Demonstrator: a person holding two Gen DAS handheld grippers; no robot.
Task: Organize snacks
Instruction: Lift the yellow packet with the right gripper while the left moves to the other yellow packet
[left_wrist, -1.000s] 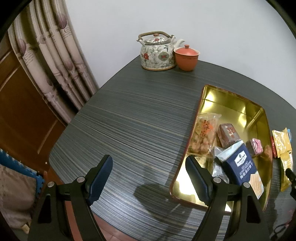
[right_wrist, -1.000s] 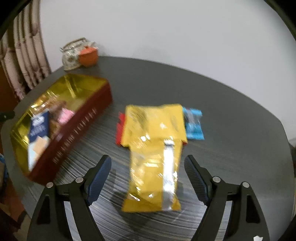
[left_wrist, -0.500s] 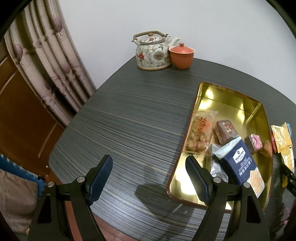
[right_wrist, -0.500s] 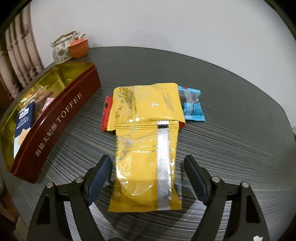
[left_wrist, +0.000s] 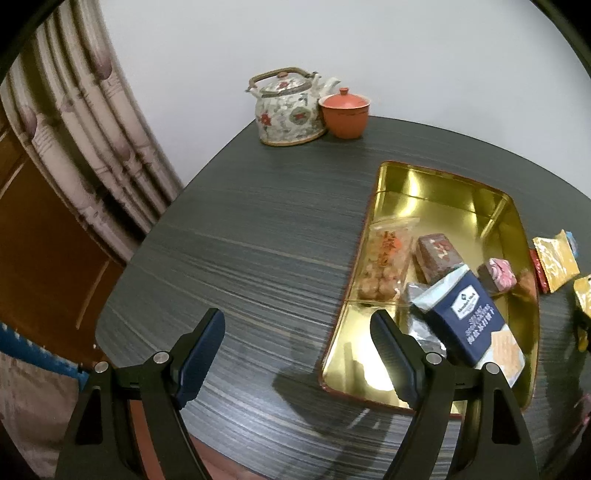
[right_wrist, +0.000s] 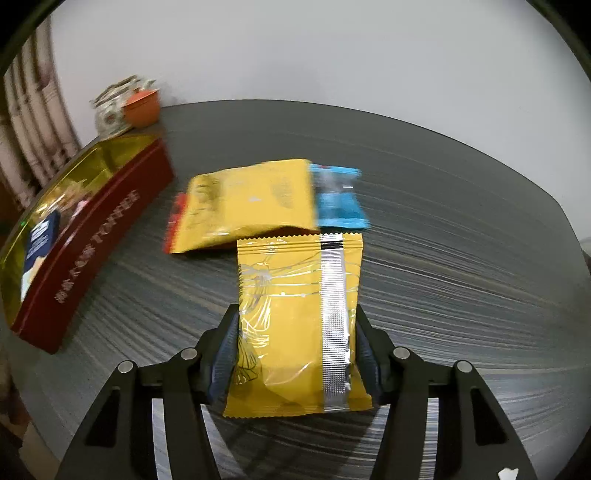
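My right gripper (right_wrist: 295, 332) has its jaws closing on a yellow snack packet (right_wrist: 299, 325) with a silver seam. The packet sits between the pads, which touch both its long sides. Behind it on the dark table lie a second yellow packet (right_wrist: 251, 203), a blue packet (right_wrist: 340, 199) and a red one (right_wrist: 173, 225) half hidden under the yellow. The red toffee tin (right_wrist: 92, 243) with a gold inside stands at the left. My left gripper (left_wrist: 297, 321) is open and holds nothing, above the table beside the tin (left_wrist: 436, 199), which holds a navy packet (left_wrist: 469, 317) and several other snacks.
A flowered teapot (left_wrist: 288, 107) and an orange lidded cup (left_wrist: 345, 112) stand at the table's far edge by the wall. A curtain (left_wrist: 81, 122) and a wooden panel are at the left. The table's rounded edge runs just under my left gripper.
My right gripper has moved forward over the near yellow packet and its jaws have narrowed from wide apart onto the packet's sides. The left gripper has stayed open and hardly moved.
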